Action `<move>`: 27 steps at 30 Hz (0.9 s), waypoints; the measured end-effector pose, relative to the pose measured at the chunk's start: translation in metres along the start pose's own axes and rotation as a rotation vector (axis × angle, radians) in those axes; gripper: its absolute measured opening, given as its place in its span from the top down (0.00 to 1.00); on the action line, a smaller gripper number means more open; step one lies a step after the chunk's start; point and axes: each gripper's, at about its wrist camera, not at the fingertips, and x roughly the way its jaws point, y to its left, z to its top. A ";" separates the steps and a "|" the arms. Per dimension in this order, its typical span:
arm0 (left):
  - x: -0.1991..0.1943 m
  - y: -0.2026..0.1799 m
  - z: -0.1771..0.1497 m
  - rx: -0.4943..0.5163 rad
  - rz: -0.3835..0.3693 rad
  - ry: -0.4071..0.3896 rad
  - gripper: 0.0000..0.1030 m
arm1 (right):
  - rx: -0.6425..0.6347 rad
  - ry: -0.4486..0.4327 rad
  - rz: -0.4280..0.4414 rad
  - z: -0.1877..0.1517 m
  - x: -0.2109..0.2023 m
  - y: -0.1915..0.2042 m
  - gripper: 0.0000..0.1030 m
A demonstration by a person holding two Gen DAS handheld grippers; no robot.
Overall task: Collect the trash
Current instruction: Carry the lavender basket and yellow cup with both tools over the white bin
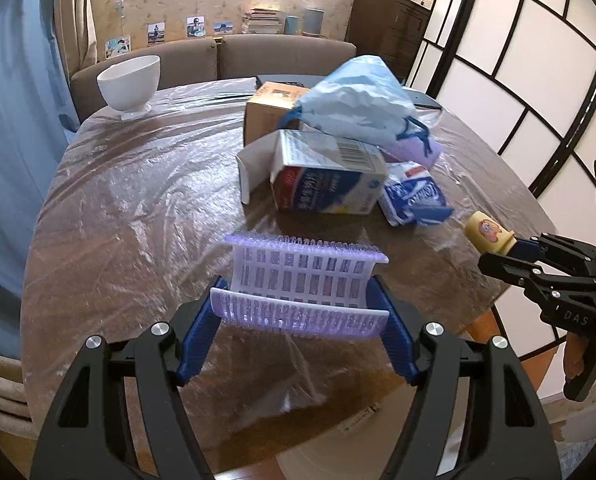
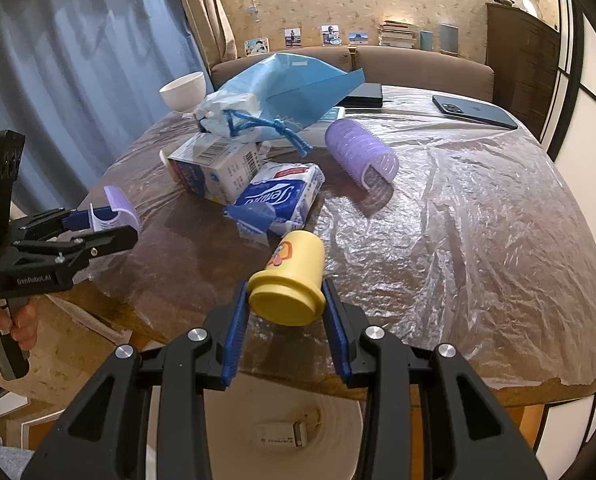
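Observation:
My left gripper (image 1: 298, 320) is shut on a purple hair roller (image 1: 304, 292) and holds it above the table's near edge; both also show in the right wrist view (image 2: 113, 216). My right gripper (image 2: 283, 308) is shut on a small yellow bottle (image 2: 289, 284) over the front edge, also seen in the left wrist view (image 1: 490, 234). On the table lie a white and blue carton (image 1: 330, 184), a tissue pack (image 2: 281, 196), a second purple roller (image 2: 360, 152) and a blue drawstring bag (image 2: 281, 88). A white bin (image 2: 281, 432) stands below the table edge.
A white bowl (image 1: 131, 80) stands at the far left of the table. A brown box (image 1: 269, 110) sits behind the carton. A phone (image 2: 474, 110) and a dark flat case (image 2: 364, 94) lie at the far side. Clear plastic sheet (image 2: 458, 220) covers the table.

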 end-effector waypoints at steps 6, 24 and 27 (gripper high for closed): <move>-0.004 -0.006 -0.006 -0.005 -0.005 0.002 0.30 | -0.028 0.011 0.023 -0.005 -0.004 0.008 0.65; -0.026 -0.036 -0.038 -0.007 -0.022 0.017 0.30 | -0.072 0.035 0.067 -0.026 -0.026 0.020 0.65; -0.027 -0.040 -0.041 -0.001 -0.022 0.023 0.30 | -0.076 0.042 0.073 -0.031 -0.029 0.022 0.65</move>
